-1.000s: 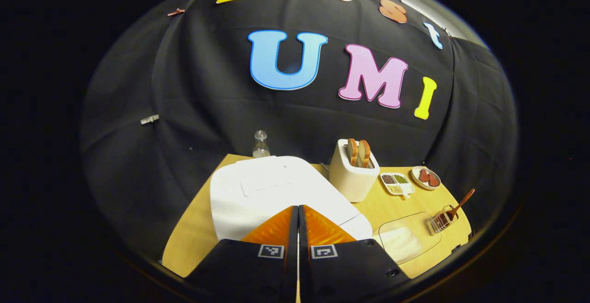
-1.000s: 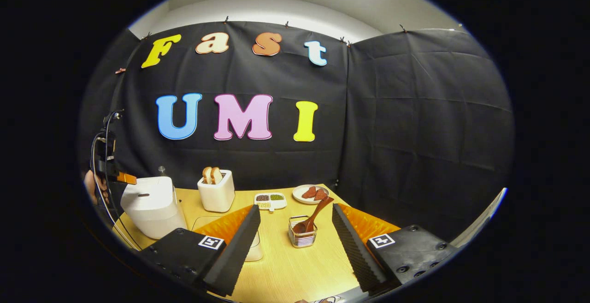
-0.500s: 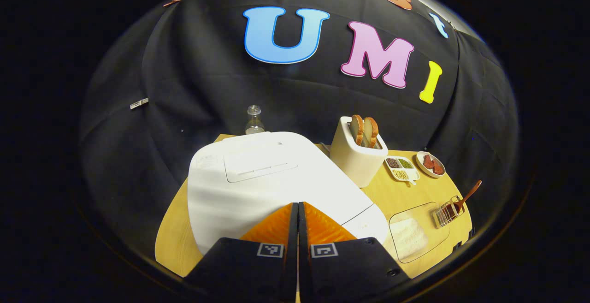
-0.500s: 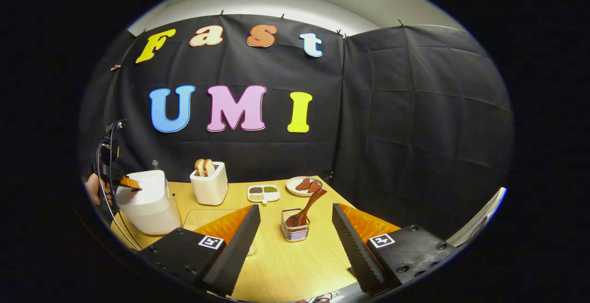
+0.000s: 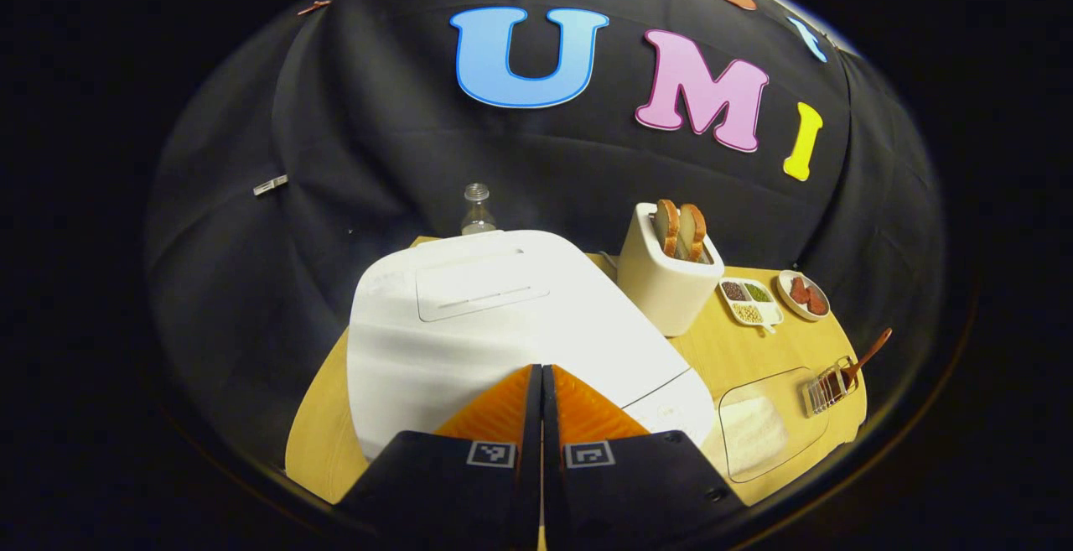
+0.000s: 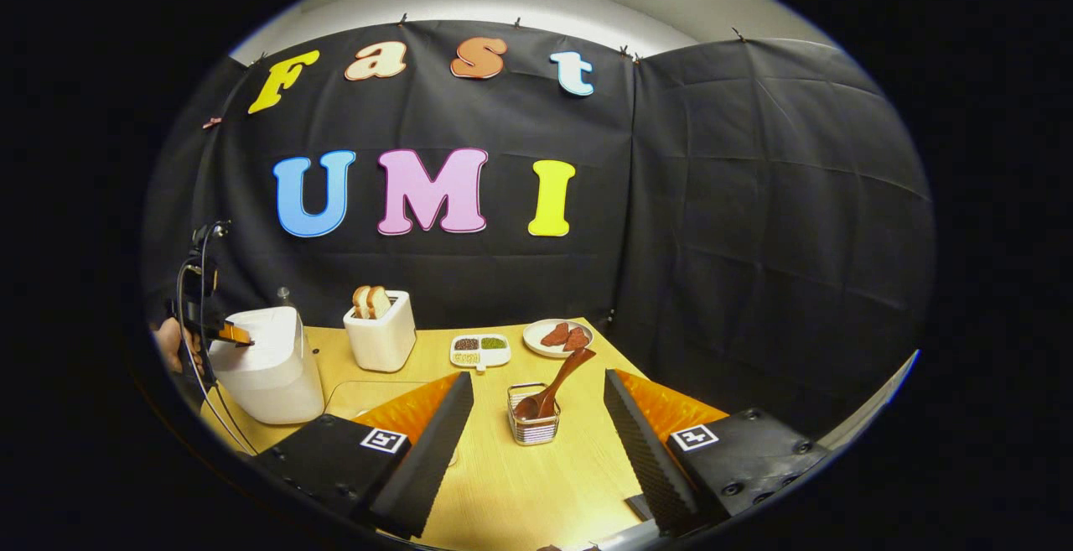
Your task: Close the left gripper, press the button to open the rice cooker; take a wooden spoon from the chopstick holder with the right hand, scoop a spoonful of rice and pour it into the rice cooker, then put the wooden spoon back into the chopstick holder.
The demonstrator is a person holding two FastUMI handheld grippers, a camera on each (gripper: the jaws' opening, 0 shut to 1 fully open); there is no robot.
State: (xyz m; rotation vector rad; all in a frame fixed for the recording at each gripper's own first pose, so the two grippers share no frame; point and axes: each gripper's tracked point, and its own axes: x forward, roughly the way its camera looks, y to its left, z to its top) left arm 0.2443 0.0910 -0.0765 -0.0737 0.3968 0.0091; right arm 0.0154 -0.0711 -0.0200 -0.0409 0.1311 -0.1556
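Over the cooker [image 5: 503, 324] I am holding my left gripper [image 5: 541, 383], its fingers pressed together with nothing between them, tips at the lid's front edge; the lid is lying flat. Right of the cooker, my right gripper [image 6: 536, 417] is hanging above the table [image 6: 520, 484], fingers spread wide and holding nothing. Between those fingers the holder [image 6: 533, 425] is standing, the spoon [image 6: 557, 379] leaning in it. Beside the cooker the rice tray [image 5: 759, 429] is sitting near the holder.
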